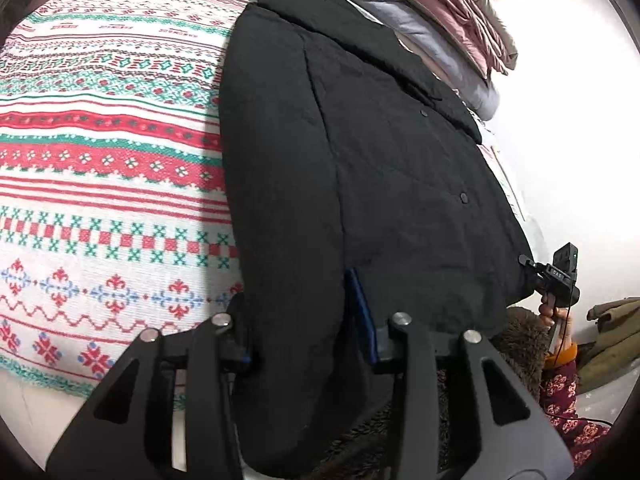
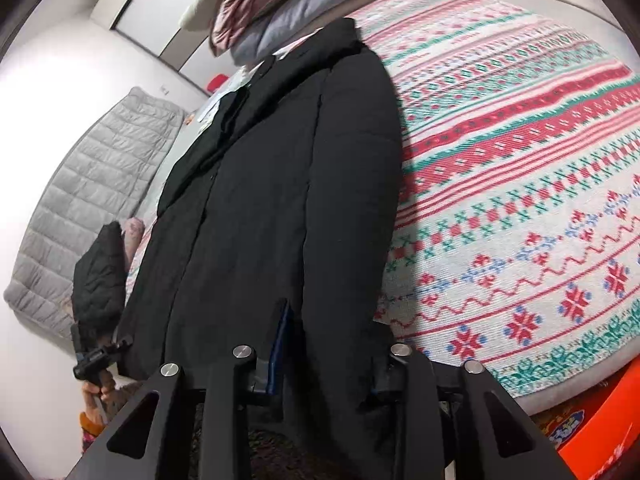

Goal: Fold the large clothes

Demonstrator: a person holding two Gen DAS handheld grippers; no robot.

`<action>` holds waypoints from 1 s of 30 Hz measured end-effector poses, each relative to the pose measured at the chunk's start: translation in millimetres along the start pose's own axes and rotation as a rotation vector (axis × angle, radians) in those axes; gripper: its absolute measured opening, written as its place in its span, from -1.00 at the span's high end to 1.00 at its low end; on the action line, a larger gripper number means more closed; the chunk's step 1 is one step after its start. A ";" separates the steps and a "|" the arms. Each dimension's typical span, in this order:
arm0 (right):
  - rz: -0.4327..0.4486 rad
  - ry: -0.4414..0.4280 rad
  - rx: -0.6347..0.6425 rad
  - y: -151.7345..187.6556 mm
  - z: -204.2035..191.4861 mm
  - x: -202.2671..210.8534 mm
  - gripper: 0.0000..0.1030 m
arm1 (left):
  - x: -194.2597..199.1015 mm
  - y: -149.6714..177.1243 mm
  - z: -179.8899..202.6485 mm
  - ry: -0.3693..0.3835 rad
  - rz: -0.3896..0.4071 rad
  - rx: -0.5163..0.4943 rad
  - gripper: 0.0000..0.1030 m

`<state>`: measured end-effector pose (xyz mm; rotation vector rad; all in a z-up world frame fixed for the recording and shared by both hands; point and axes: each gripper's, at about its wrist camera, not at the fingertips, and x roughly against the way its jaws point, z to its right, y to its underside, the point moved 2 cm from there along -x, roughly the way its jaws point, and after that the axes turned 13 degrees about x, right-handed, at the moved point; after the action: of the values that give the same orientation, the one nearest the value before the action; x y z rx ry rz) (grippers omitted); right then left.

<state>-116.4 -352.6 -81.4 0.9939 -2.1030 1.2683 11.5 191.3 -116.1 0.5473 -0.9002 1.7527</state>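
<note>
A large black padded coat (image 1: 380,168) lies lengthwise on a bed with a red, green and white patterned blanket (image 1: 100,140). Its collar points away and its hem hangs over the near edge. My left gripper (image 1: 308,320) has its jaws either side of the coat's hem at a folded sleeve. One blue-edged finger (image 1: 362,312) shows; the other is hidden behind cloth. In the right wrist view the coat (image 2: 280,180) fills the middle. My right gripper (image 2: 328,344) straddles the hem likewise, with one finger (image 2: 280,344) visible. The other hand-held gripper (image 1: 560,276) shows at the coat's right edge.
Folded pink, grey and cream bedding (image 1: 432,12) is stacked at the head of the bed. A grey quilted jacket (image 2: 92,184) hangs on the left wall. A small black garment (image 2: 100,276) lies beside the coat. An orange bin (image 2: 600,432) stands below the bed edge.
</note>
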 end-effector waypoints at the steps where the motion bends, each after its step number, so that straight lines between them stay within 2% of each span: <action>1: -0.006 0.012 -0.012 -0.3 3.2 0.1 0.20 | 0.2 0.2 0.1 -0.004 -0.002 -0.003 0.17; 3: -0.016 0.023 -0.039 0.3 11.7 0.0 0.06 | 0.5 1.9 -2.5 -0.002 -0.017 -0.002 0.16; 5: 0.004 -0.002 -0.055 2.8 15.4 -0.1 0.04 | 2.2 4.6 -9.0 0.027 -0.030 0.019 0.10; 9: 0.020 0.029 0.004 5.5 9.4 -4.4 -0.01 | -1.0 7.5 -14.2 0.137 -0.051 0.109 0.09; 10: 0.023 0.016 0.005 5.6 6.9 -6.5 -0.01 | -2.3 8.2 -12.1 0.157 -0.055 0.121 0.12; 12: 0.016 -0.045 -0.007 3.2 -0.9 -13.2 0.00 | -4.9 9.8 -5.0 0.148 -0.043 0.118 0.48; 14: 0.003 -0.072 0.014 -1.4 -10.6 -17.0 0.15 | -4.2 10.2 4.4 0.143 -0.023 0.105 0.64; 15: -0.001 -0.074 0.031 -3.8 -15.6 -16.5 0.42 | -2.6 10.1 10.9 0.159 -0.010 0.107 0.66; 16: -0.002 -0.072 0.052 -7.1 -22.9 -16.1 0.55 | 0.8 9.2 17.8 0.180 0.006 0.107 0.67; 19: 0.039 -0.093 0.074 -17.0 -37.4 -5.7 0.63 | 15.3 1.8 41.0 0.223 0.066 0.076 0.70; 24: 0.173 -0.139 0.119 -58.1 -72.9 27.6 0.66 | 48.6 -34.2 85.7 0.283 0.193 0.016 0.72; 30: 0.275 -0.140 0.138 -114.8 -93.7 49.1 0.66 | 71.8 -102.3 113.9 0.298 0.278 0.012 0.72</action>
<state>-52.9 -320.4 57.5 0.8949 -2.3498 1.5350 75.2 162.0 37.7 0.1639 -0.7805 2.0255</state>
